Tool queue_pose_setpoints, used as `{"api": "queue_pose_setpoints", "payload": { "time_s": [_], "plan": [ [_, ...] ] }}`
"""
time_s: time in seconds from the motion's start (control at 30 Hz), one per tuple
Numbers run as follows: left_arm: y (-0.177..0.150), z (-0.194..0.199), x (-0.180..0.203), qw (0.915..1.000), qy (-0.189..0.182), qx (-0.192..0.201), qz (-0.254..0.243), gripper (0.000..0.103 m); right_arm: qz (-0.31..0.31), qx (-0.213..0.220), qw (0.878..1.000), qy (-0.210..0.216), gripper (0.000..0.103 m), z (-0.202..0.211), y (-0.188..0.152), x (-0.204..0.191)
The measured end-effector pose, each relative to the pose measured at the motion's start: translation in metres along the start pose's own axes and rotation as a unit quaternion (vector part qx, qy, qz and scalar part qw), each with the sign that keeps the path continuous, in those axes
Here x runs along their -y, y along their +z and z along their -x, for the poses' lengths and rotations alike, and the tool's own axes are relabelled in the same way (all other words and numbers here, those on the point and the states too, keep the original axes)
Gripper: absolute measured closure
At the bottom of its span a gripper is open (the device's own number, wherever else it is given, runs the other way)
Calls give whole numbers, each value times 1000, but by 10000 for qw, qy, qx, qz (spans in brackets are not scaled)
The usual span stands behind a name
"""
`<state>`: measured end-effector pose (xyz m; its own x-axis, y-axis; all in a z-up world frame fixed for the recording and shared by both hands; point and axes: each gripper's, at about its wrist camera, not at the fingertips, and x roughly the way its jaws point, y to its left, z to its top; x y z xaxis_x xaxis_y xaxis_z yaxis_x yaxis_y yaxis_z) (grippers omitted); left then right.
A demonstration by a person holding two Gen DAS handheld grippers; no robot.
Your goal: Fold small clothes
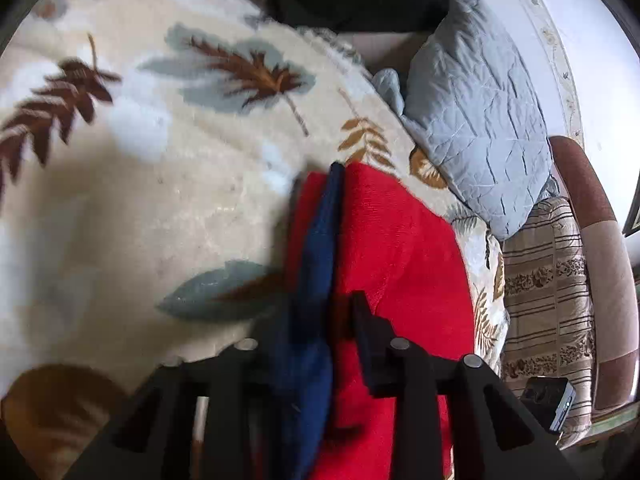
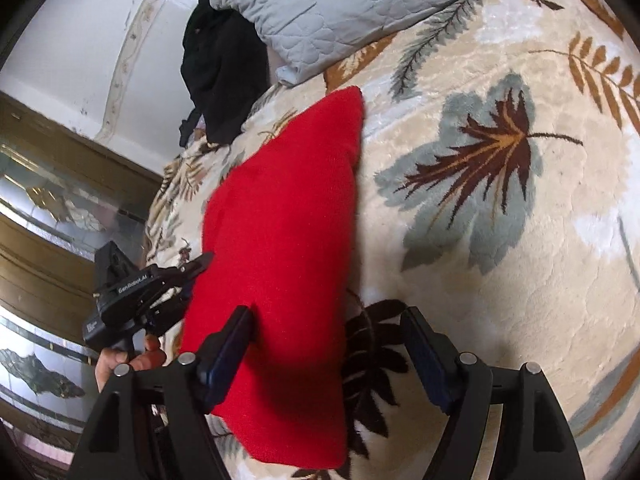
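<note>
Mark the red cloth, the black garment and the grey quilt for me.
red cloth (image 2: 280, 208): right wrist view, middle of its top face.
black garment (image 2: 224, 76): right wrist view, its centre.
grey quilt (image 1: 476, 108): left wrist view, mid panel.

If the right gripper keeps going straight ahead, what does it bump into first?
Probably the leafy blanket. The right gripper is open, with the red cloth's edge just inside its left finger, so it might brush that too.
</note>
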<state>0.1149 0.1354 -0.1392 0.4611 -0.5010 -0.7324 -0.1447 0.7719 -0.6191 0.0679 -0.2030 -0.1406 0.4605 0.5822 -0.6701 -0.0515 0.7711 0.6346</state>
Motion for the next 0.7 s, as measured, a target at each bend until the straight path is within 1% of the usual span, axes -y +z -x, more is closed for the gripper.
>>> {"api": "queue_pose_setpoints", "payload": {
  "time_s": [0.03, 0.07, 0.1, 0.13, 0.17, 0.2, 0.23, 0.27, 0.3, 0.33, 0.4, 0.43, 0.47, 0.5, 0.53, 0.57, 0.6, 0.63, 0.67, 0.7],
  "plan": [
    [1, 7, 8, 9999, 26, 69, -131, 50, 54, 22, 10000, 14, 24, 1, -1, -2],
    [-2, 11, 14, 9996, 6, 124, -273, 45, 104, 26, 9999, 2, 24, 2, -2, -3],
    [-7, 16, 19, 9986, -14, 178, -491, 42, 122, 22, 9999, -6, 24, 3, -2, -4],
    [-15, 18, 21, 9971, 79, 241, -720, 43, 102, 17, 9999, 4, 24, 4, -3, -4],
    [-22, 16, 21, 9952, 311, 260, -887, 53, 84, 17, 10000, 13, 24, 4, -4, -4],
    [-30, -3, 10, 9942, 576, -82, -909, 79, 74, 26, 10000, 19, 24, 5, -5, -3],
    [-33, -5, 0, 9964, 459, -74, -714, 77, 64, 42, 10000, 22, 24, 6, -6, -3],
    [-31, -1, -7, 9987, 235, -31, -445, 77, 54, 32, 10000, 18, 24, 5, -6, -2],
    [-30, 5, -5, 9990, 217, 20, -398, 78, 36, 3, 10000, -1, 24, 4, -7, -2],
    [-31, 10, 1, 9986, 273, 89, -446, 78, 21, -21, 10000, -9, 24, 4, -8, -3],
    [-37, 22, 13, 9962, 536, 202, -650, 77, 85, 19, 10000, 46, 24, 8, -12, -7],
    [-41, 27, 15, 9956, 587, 232, -692, 69, 137, 28, 9999, 43, 24, 10, -13, -10],
    [-48, 35, 17, 9954, 547, 283, -732, 61, 149, 41, 9999, 48, 24, 12, -15, -11],
    [-55, 42, 17, 9951, 510, 369, -759, 42, 128, 66, 9999, 53, 24, 15, -16, -12],
    [-61, 47, 17, 9946, 531, 449, -764, 32, 113, 81, 9999, 56, 24, 16, -17, -12],
    [-68, 52, 15, 9941, 545, 529, -779, 32, 96, 109, 9999, 59, 24, 19, -18, -12],
    [-79, 51, 13, 9923, 628, 526, -932, 33, 93, 128, 9999, 60, 24, 20, -20, -12],
    [-82, 44, 11, 9909, 776, 441, -1012, 59, 97, 127, 9999, 56, 24, 21, -22, -12],
    [-84, 31, 2, 9905, 973, 224, -945, 75, 101, 105, 9999, 44, 24, 20, -23, -11],
    [-87, 20, -16, 9959, 695, -31, -585, 76, 93, 70, 9999, 27, 24, 18, -25, -11]
  ]
}}
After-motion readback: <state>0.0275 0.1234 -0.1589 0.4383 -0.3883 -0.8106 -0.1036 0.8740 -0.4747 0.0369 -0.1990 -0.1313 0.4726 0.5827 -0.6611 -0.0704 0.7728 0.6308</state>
